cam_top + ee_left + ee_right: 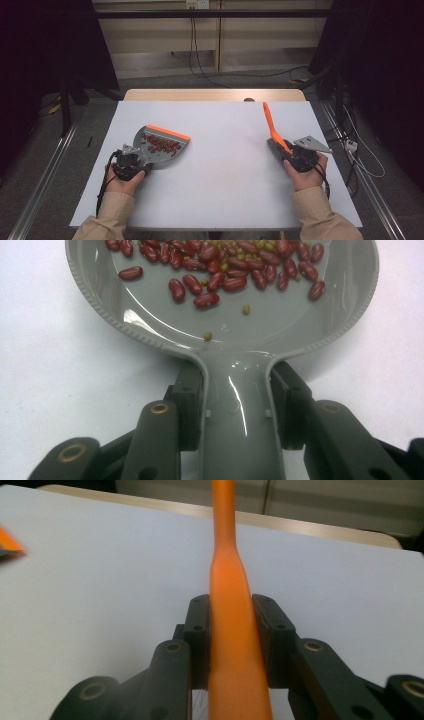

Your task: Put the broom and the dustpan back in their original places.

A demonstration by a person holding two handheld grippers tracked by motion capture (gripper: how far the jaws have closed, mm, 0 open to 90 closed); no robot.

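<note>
- Small green beans [207, 335] among the red beans [220, 270] were shown by the left gripper view; in the high view only red was made out.
- The grey dustpan [159, 145], left of centre, was clamped at its handle by the left gripper [131, 161].
- The orange brush [272, 126], at right, was clamped by the right gripper [292, 154].
- A white table [225, 170] and grey floor [220, 80] were seen.

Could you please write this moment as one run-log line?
left gripper: shut on dustpan handle | dustpan: holds beans | right gripper: shut on brush | table: white
</note>
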